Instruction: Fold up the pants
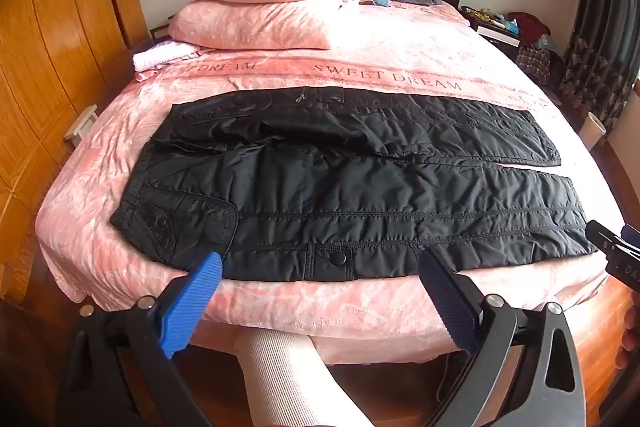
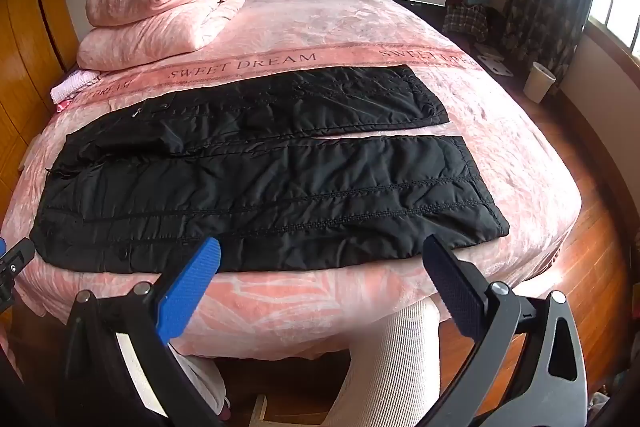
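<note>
left wrist view: the left gripper [image 1: 320, 279] hangs released, nothing between its fingers, above the near edge of the black pants [image 1: 340, 183] spread flat on the pink bed [image 1: 400, 39]. right wrist view — the right gripper [image 2: 322, 263] gapes wide too, empty, over the near leg's edge.

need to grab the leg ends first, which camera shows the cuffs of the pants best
The right wrist view: both cuffs of the black pants lie in full view, well inside the picture. In the left wrist view the near cuff sits at the far right edge, partly behind the right gripper.
</note>
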{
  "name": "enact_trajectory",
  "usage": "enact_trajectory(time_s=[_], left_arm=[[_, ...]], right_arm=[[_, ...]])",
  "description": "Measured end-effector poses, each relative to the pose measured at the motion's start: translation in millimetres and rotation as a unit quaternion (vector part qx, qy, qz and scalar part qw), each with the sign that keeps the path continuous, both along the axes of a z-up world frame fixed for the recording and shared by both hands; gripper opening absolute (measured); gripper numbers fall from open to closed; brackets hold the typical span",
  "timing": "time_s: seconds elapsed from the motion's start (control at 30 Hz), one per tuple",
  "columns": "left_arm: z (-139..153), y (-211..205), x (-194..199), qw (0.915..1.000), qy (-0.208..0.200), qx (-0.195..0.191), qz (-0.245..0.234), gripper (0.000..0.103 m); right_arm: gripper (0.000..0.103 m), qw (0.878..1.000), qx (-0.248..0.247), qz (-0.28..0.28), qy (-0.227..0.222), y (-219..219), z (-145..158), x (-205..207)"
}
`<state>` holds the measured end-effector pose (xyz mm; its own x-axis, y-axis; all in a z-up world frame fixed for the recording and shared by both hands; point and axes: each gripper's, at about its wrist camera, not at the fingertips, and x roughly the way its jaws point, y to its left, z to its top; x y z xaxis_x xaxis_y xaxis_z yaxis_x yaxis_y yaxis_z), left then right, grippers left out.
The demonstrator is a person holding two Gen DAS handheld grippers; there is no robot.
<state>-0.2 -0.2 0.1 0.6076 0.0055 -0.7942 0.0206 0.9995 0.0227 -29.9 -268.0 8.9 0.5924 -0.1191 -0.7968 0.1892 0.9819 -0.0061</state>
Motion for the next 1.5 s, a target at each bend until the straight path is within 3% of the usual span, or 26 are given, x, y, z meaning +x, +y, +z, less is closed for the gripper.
enact_trajectory(time_s=[1.5], left_arm=[[2.4, -1.4, 0.4, 1.0000, 0.000, 0.004, -0.001, 0.099]], right_arm=[[0.101, 1.000, 0.003, -0.001, 0.004, -3.5, -0.2, 1.6]])
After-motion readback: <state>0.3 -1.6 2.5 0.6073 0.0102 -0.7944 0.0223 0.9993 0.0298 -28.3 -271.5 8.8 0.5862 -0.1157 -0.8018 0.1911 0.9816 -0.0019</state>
